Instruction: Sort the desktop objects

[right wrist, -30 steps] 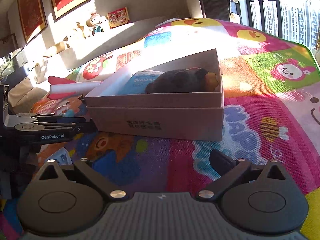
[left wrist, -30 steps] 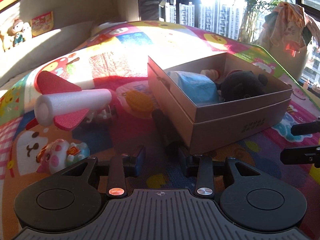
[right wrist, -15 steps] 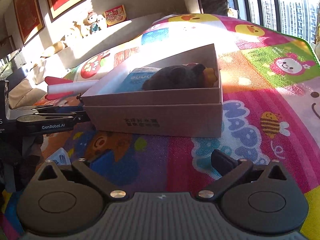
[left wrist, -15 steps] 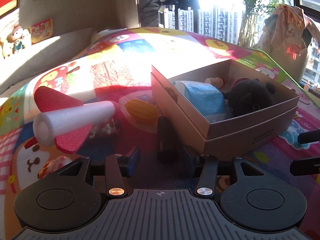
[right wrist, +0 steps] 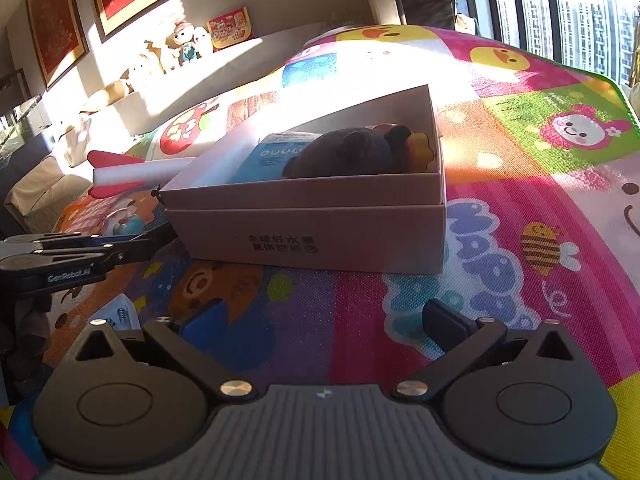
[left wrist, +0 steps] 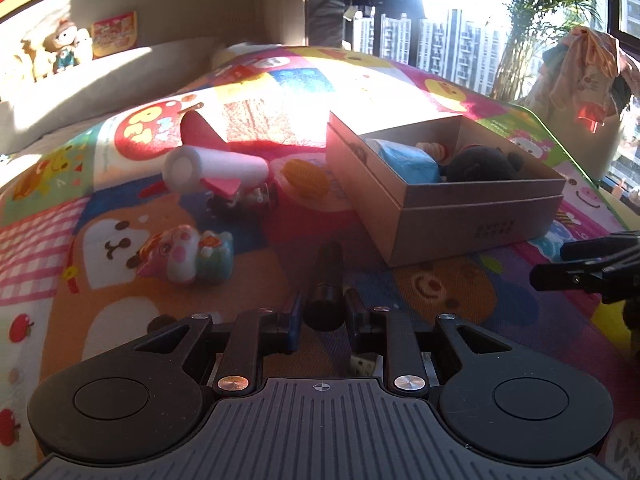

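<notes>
A dark cylinder (left wrist: pixel 329 268) lies along the line of my left gripper (left wrist: pixel 324 302), whose pads are shut on its near end just above the colourful play mat (left wrist: pixel 460 292). Ahead to the right stands an open cardboard box (left wrist: pixel 472 216) holding a blue packet (left wrist: pixel 408 162) and a black plush toy (left wrist: pixel 480 166). A white foam rocket with red fins (left wrist: pixel 216 168) and a pink cat figurine (left wrist: pixel 184 256) lie left of the box. My right gripper (right wrist: pixel 316 320) hovers open over the mat in front of the box (right wrist: pixel 320 232), nothing between its fingers.
A small dark toy (left wrist: pixel 248 200) sits behind the rocket. A white-and-blue packet (right wrist: pixel 120 314) lies on the mat near my right gripper's left finger. A sofa with dolls (right wrist: pixel 188 46) lines the far left wall; a window and a plant (left wrist: pixel 532 20) stand at the back right.
My left gripper has drawn back from the box's corner and its jaws have shut on the dark cylinder. The cat figurine has come into fuller view. The right gripper has stayed put.
</notes>
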`<state>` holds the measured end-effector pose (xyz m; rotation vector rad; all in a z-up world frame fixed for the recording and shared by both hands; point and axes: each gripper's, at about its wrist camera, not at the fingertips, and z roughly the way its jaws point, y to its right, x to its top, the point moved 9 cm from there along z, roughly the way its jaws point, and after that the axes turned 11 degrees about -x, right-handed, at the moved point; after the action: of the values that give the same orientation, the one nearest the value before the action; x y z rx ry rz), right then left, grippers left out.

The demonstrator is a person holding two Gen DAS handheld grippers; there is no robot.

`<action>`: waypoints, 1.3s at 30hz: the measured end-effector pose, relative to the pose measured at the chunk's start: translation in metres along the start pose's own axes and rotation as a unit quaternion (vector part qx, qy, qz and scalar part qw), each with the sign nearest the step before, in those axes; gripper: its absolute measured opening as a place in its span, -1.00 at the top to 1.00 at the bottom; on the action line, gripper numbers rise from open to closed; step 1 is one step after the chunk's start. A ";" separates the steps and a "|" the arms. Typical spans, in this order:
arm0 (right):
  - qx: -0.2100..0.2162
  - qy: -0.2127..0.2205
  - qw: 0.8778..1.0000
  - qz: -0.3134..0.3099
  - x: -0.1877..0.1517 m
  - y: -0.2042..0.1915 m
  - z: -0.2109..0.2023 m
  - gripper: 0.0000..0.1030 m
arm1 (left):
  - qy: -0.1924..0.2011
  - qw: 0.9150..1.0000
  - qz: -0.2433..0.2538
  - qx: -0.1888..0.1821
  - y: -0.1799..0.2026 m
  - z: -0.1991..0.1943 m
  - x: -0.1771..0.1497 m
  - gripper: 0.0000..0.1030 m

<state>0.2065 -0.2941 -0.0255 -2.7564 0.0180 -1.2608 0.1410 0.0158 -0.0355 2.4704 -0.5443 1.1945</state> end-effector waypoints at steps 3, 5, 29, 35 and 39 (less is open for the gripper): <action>-0.004 -0.005 1.000 -0.008 0.000 -0.001 0.002 -1.00 | -0.007 1.000 -0.008 0.007 -0.001 -0.020 -0.018 0.50; -0.008 -0.010 1.000 -0.021 -0.001 -0.003 0.003 -1.00 | -0.009 0.999 -0.023 0.027 -0.011 -0.030 -0.028 0.48; 0.024 0.017 0.963 -0.267 -0.035 -0.129 -0.034 -1.00 | 0.034 0.993 -0.111 0.021 -0.023 -0.076 -0.045 -0.76; -0.053 0.026 0.987 -0.149 -0.009 -0.043 -0.035 -1.00 | 0.021 0.995 -0.093 -0.032 0.007 -0.055 -0.039 -0.83; -0.069 0.027 0.995 -0.064 -0.006 0.009 -0.046 -1.00 | 0.003 0.993 -0.084 -0.082 0.040 -0.030 -0.032 -0.83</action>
<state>0.1680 -0.3070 -0.0009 -2.8809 -0.0713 -1.4171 0.0835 0.0012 -0.0374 2.3218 -0.4060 1.0488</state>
